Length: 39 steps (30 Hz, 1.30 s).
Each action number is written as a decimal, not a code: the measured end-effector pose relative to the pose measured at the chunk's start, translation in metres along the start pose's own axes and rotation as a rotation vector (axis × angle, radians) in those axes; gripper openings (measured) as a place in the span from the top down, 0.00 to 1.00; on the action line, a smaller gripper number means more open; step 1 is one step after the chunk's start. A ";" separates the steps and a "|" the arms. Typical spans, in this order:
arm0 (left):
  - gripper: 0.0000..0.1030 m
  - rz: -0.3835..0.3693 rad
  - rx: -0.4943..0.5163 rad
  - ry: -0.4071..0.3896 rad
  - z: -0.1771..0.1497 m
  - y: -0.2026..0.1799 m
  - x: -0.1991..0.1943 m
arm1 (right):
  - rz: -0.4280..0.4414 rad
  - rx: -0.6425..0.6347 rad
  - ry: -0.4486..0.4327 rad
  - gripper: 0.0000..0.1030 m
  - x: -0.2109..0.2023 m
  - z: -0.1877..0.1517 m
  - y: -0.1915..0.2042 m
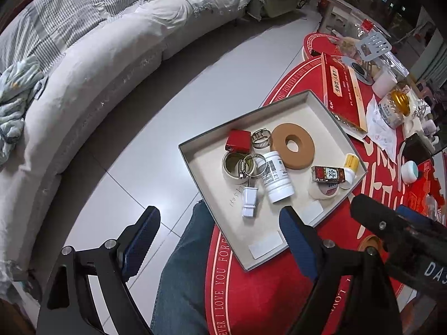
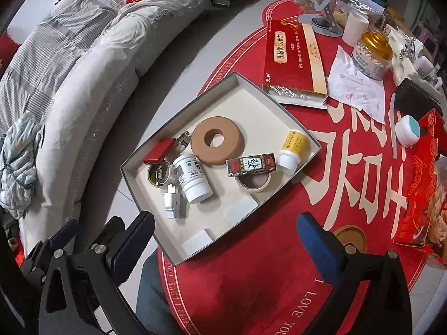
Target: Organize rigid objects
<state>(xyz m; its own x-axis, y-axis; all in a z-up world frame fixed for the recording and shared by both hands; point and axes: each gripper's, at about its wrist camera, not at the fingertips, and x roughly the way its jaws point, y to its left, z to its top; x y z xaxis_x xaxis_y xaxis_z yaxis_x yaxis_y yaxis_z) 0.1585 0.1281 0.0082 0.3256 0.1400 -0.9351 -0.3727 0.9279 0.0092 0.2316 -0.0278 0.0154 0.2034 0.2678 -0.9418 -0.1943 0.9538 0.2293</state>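
The left gripper (image 1: 220, 237) and right gripper (image 2: 226, 240) both hang spread wide and empty above the tray (image 2: 134, 184), likely choosing. The white bottle (image 2: 192, 178) lies at the tray's centre; brown ring (image 2: 218, 145) at one o'clock.

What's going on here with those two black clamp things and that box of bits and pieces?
A person is sorting small hard items into a shallow grey tray on a red tablecloth. Both handheld tools, the left gripper and the right gripper, hover open above it, holding nothing. Lying in the tray are a white bottle, a brown foam ring, a small red case, a yellow-labelled bottle, tape rolls and hose clamps.
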 end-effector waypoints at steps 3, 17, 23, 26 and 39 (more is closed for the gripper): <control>0.13 0.006 0.009 -0.006 -0.001 -0.002 0.000 | 0.000 -0.008 0.004 0.01 0.001 -0.001 0.002; 0.13 -0.002 -0.001 0.001 -0.003 0.002 0.004 | -0.029 -0.026 0.007 0.01 0.004 -0.002 0.005; 0.13 -0.003 -0.009 0.005 -0.004 0.005 0.004 | -0.028 -0.037 0.010 0.01 0.005 -0.003 0.009; 0.13 -0.002 -0.012 0.004 -0.004 0.007 0.004 | -0.033 -0.038 0.008 0.01 0.005 -0.002 0.010; 0.13 -0.008 -0.014 0.006 -0.005 0.008 0.005 | -0.038 -0.049 0.011 0.01 0.006 -0.002 0.013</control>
<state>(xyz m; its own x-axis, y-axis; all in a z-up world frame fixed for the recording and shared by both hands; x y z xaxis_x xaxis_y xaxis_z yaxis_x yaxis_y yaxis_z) 0.1534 0.1342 0.0016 0.3231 0.1304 -0.9373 -0.3827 0.9239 -0.0034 0.2286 -0.0137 0.0124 0.2006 0.2298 -0.9524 -0.2338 0.9552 0.1812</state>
